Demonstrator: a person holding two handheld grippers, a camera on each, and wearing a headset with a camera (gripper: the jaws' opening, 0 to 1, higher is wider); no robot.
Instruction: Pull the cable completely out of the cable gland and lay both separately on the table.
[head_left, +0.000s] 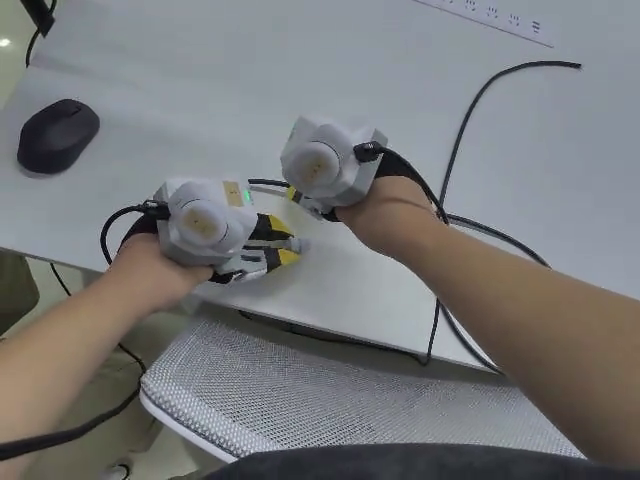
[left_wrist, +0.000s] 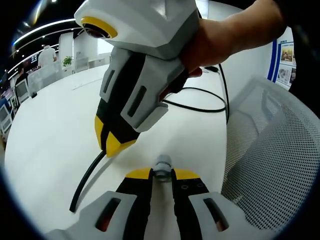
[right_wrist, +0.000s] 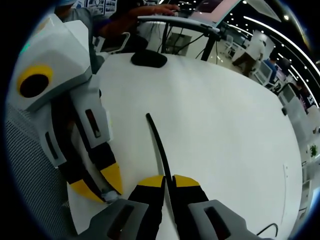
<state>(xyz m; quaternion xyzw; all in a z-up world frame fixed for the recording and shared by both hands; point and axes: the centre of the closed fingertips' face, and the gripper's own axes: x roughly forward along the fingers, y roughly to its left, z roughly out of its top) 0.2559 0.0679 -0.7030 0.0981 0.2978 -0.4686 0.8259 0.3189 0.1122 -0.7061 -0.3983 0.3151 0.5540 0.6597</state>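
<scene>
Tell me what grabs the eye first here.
Near the front edge of the white table, the left gripper pinches a grey cable gland while the right gripper clamps a black cable, its free end clear of the gland. A black mouse sits far left.

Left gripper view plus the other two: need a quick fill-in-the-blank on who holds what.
1. The left gripper is shut on the grey ____.
2. The right gripper is shut on the black ____, whose free end lies on the white table.
3. In the head view, a dark computer ____ sits at the table's far left, away from both grippers.

Missing words: cable gland; cable; mouse.
</scene>
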